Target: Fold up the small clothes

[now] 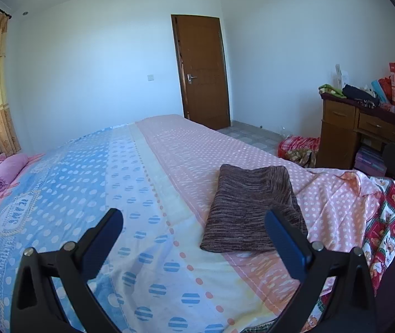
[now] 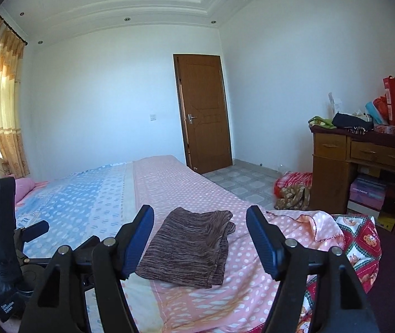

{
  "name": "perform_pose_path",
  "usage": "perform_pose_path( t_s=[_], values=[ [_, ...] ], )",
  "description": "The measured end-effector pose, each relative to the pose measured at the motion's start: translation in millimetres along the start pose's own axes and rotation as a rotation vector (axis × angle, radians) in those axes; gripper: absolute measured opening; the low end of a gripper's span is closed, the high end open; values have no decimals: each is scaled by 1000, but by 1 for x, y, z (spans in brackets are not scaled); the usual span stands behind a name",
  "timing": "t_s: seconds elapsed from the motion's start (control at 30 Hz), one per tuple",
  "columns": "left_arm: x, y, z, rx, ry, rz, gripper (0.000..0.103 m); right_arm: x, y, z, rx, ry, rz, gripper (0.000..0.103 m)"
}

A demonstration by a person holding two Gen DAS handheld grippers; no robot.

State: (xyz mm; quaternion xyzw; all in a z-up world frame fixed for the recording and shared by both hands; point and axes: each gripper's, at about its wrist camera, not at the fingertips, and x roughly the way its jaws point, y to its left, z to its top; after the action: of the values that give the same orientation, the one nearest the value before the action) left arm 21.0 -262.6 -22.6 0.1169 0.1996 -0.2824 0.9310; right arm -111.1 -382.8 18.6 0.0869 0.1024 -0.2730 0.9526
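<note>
Your right claw point(image 2: 200, 245), jaws apart and empty, frames the folded brown garment point(image 2: 189, 247) on the bed point(image 2: 169, 188), its long axis running away from it, while your left claw point(image 1: 193, 238), equally apart, sits left of that garment.

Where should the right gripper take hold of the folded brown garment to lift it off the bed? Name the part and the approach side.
Probably the near short edge of the folded brown garment, approached low from the camera's side. That edge faces the open right gripper and its stacked layers show there, so one pinch could catch them all. The bed cover is soft, letting a lower finger slide under.
</note>
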Motion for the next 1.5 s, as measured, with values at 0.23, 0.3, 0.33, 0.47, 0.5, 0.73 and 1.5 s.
perform_pose_path(
  t_s=[0.23,0.3,0.33,0.47,0.5,0.73,1.5],
  values=[
    [-3,-5,-1,17,-2,-5,103,10,-2,-9,25,46,-18,70],
    [-2,-5,-2,13,5,-13,103,11,-2,-11,28,54,-20,70],
    [-2,-5,-2,12,9,-18,103,11,-2,-12,28,56,-21,70],
    [0,-6,-3,13,16,-17,103,12,1,-13,15,60,-22,70],
    [0,-6,-3,12,15,-17,103,12,1,-13,16,61,-20,70],
    [0,-7,-4,14,16,-12,103,14,-2,-14,21,68,-26,70],
    [0,-11,-6,22,14,-2,103,15,-5,-15,30,74,-28,70]
  ],
)
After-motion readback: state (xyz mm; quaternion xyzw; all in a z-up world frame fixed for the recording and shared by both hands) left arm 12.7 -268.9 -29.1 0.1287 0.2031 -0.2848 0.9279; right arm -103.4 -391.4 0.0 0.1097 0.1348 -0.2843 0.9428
